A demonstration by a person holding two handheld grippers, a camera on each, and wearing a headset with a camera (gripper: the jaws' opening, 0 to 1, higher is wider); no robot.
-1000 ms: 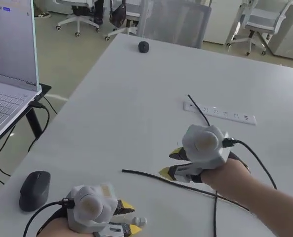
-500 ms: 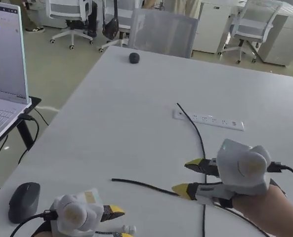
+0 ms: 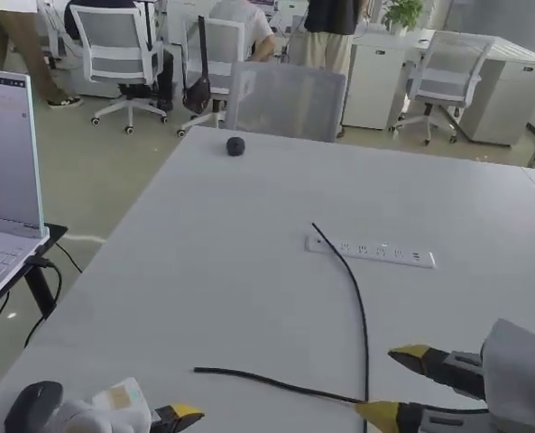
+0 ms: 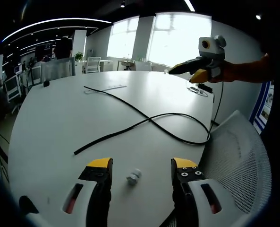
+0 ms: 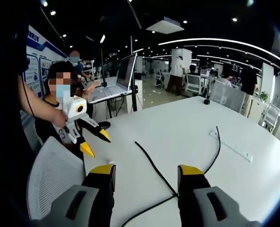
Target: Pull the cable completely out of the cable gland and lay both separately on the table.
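Lying with free end leftward, cable (image 3: pixel 276 382); gland (image 4: pixel 133 176) apart; left gripper (image 4: pixel 142 163), right gripper (image 5: pixel 147 169) spread.

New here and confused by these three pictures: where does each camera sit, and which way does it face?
Left gripper view: rides the left gripper, own jaws below, facing the right gripper.
Right gripper view: the reverse, own jaws below too.
Head view: headset, looking down; both grippers' tips.
All share the table and black cable.

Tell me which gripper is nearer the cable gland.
Left. The left gripper has the cable gland lying loose between its open jaws; the right gripper hangs in the air well beyond the cable.
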